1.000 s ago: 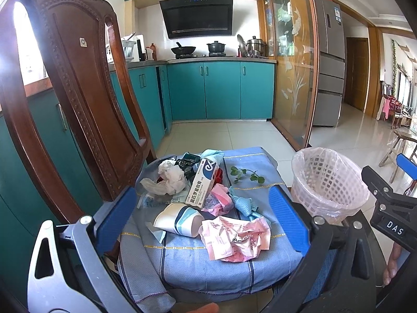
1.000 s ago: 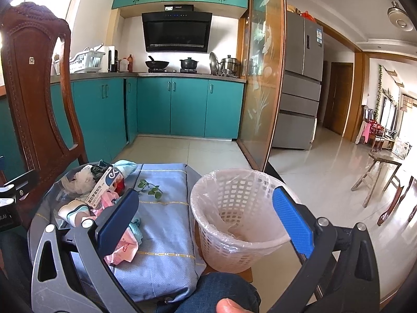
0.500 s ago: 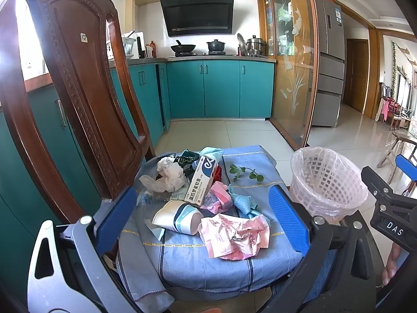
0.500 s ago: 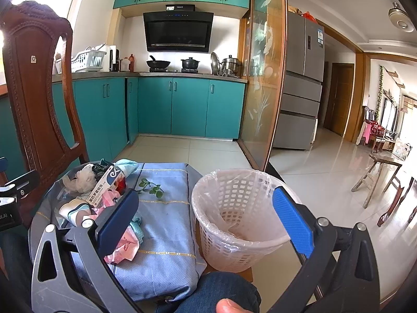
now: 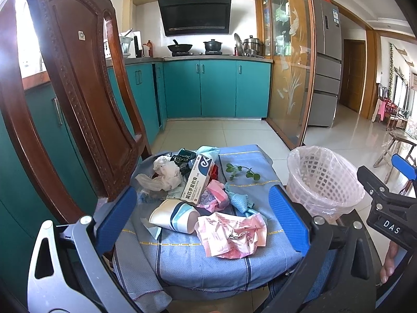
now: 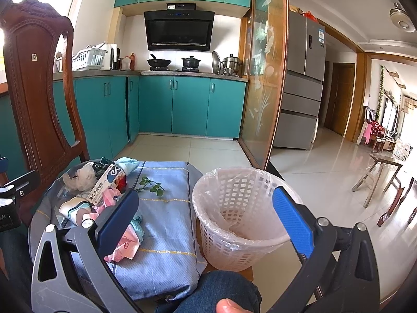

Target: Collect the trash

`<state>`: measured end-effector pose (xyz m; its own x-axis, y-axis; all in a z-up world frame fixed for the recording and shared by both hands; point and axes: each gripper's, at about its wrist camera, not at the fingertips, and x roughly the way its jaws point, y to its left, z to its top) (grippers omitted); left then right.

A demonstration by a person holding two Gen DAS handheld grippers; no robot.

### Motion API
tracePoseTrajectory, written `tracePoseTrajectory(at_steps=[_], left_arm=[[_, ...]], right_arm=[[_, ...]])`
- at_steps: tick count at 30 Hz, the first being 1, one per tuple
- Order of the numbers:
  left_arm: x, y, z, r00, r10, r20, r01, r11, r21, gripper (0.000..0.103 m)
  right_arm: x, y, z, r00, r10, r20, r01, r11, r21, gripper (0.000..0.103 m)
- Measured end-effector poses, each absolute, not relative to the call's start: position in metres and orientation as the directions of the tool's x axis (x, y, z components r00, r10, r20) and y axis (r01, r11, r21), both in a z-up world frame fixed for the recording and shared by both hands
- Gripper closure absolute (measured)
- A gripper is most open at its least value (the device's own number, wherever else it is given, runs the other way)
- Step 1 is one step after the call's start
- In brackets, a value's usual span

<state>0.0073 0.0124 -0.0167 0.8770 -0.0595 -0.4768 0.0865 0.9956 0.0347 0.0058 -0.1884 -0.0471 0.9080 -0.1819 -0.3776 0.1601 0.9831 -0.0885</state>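
Note:
A pile of trash lies on a blue cloth (image 5: pixel 198 263) over a chair seat: a crumpled pink wrapper (image 5: pixel 232 234), a paper cup (image 5: pixel 174 215) on its side, a white medicine box (image 5: pixel 199 180), white tissue (image 5: pixel 164 174), a green sprig (image 5: pixel 241 170). A white mesh bin (image 5: pixel 323 182) with a clear liner stands right of the seat. My left gripper (image 5: pixel 203 216) is open, hovering above the pile's near side, the wrapper and cup between its blue pads. My right gripper (image 6: pixel 206 221) is open in front of the bin (image 6: pixel 239 214), holding nothing.
The carved wooden chair back (image 5: pixel 78 91) rises at the left. Teal kitchen cabinets (image 5: pixel 219 88) and a glass partition (image 5: pixel 289 65) stand behind, with tiled floor between. A wooden stool (image 6: pixel 378 180) stands far right. A person's jeans-clad knee (image 6: pixel 224 289) is below the bin.
The left gripper has drifted slightly back and up, so the pile sits a little lower in its view. The right gripper has barely moved.

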Motion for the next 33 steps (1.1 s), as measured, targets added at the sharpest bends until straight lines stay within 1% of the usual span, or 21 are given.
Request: tracePoseTrajectory(at_steps=[33], left_arm=[[0.0091, 0.0193, -0.0188, 0.874, -0.057, -0.482, 0.082, 0.996, 0.032, 0.002]], right_arm=[[0.0066, -0.1845, -0.0498, 0.907, -0.178, -0.381, 0.153, 0.984, -0.093, 0.002]])
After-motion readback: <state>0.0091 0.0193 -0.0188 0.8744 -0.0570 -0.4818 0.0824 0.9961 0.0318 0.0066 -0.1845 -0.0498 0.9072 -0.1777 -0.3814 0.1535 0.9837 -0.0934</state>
